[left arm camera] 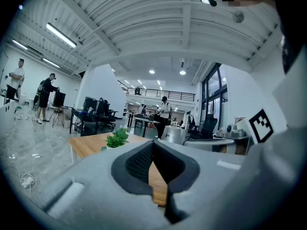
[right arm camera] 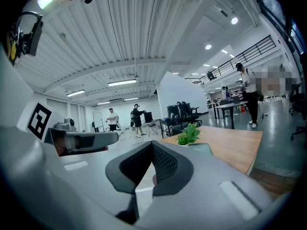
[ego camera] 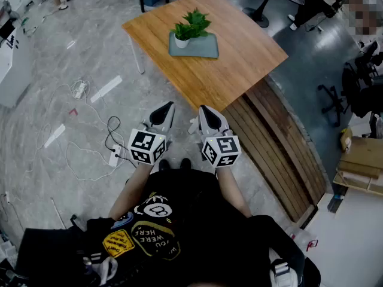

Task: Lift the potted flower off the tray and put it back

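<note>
The potted flower (ego camera: 190,27), a small green plant in a white pot, stands on a grey-green tray (ego camera: 206,48) near the far side of a wooden table (ego camera: 245,61). Both grippers hang close to the person's body, short of the table's near corner. The left gripper (ego camera: 167,105) and the right gripper (ego camera: 203,108) are side by side, each shut with nothing between the jaws. In the left gripper view the flower (left arm camera: 116,139) shows far off beyond the shut left gripper (left arm camera: 153,143). In the right gripper view the flower (right arm camera: 188,134) and tray (right arm camera: 201,148) lie ahead of the right gripper (right arm camera: 152,143).
White cables and a power strip (ego camera: 114,154) lie on the stone floor to the left. A slatted wooden platform (ego camera: 281,148) runs along the table's right side. Office chairs (ego camera: 359,82) and a cardboard box (ego camera: 362,160) stand at far right. Several people stand in the background.
</note>
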`<state>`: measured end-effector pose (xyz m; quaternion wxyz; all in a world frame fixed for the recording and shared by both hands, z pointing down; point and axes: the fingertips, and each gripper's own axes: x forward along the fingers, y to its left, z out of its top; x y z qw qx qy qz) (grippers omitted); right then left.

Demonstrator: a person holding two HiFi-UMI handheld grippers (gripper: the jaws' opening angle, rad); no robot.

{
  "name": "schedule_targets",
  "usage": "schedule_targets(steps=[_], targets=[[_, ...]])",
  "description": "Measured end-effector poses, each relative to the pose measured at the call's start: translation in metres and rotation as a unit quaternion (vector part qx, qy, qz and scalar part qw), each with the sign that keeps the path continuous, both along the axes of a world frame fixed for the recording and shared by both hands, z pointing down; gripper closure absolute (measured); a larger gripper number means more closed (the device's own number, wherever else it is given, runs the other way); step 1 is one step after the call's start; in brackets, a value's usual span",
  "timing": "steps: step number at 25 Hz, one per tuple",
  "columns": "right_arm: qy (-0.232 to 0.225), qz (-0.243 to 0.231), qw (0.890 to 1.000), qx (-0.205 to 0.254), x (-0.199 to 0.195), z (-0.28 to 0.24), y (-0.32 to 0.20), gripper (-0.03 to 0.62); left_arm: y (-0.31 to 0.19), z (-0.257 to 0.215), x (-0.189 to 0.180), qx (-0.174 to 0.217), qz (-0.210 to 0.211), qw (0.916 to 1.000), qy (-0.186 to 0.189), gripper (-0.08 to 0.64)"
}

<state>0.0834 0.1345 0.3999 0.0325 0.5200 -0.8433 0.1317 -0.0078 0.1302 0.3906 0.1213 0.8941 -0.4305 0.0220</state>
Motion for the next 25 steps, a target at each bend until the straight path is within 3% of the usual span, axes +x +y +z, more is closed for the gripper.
schedule_targets(steps=[13,16,19,25], targets=[[0.002,-0.001,1.0,0.002,-0.004,0.002,-0.012,0.591,-0.012,0.003,-0.003,-0.002,0.003,1.0,0.004,0.56],[-0.015,-0.002,1.0,0.004,-0.007,0.002,-0.016,0.591,-0.014,0.005,-0.007,-0.004,0.002,1.0,0.006,0.56],[-0.03,-0.002,1.0,0.001,-0.011,0.004,-0.022,0.591,-0.018,0.007,-0.014,-0.006,-0.003,1.0,0.007,0.56],[-0.014,-0.005,1.0,0.013,-0.033,0.008,-0.038,0.591,-0.034,0.009,-0.042,0.003,-0.007,0.9999,0.012,0.56]])
